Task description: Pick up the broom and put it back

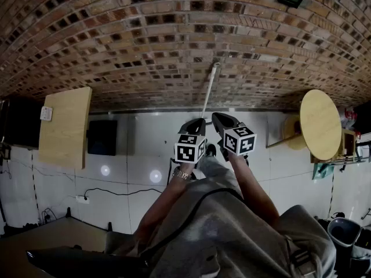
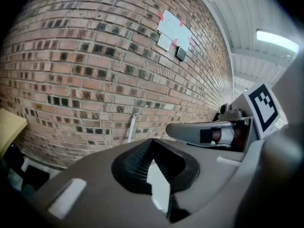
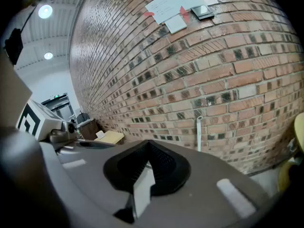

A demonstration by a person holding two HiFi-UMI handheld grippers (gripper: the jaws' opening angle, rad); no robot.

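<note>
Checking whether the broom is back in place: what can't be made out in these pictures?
- Head of the broom: in the head view, hidden behind the left tongs and right tongs; in both gripper views, cut off by each gripper's own body.
- Print on the wall papers: too small in all views.

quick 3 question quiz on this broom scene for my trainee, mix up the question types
1. True or false: the broom leans against the brick wall, with neither gripper touching it.
2. Multiple choice: the left gripper is A) open, B) shut on nothing, C) shut on the broom.
3. Fill in: the round table stands on the person's ____ side.

Key: 1 true; 2 B; 3 right.
</note>
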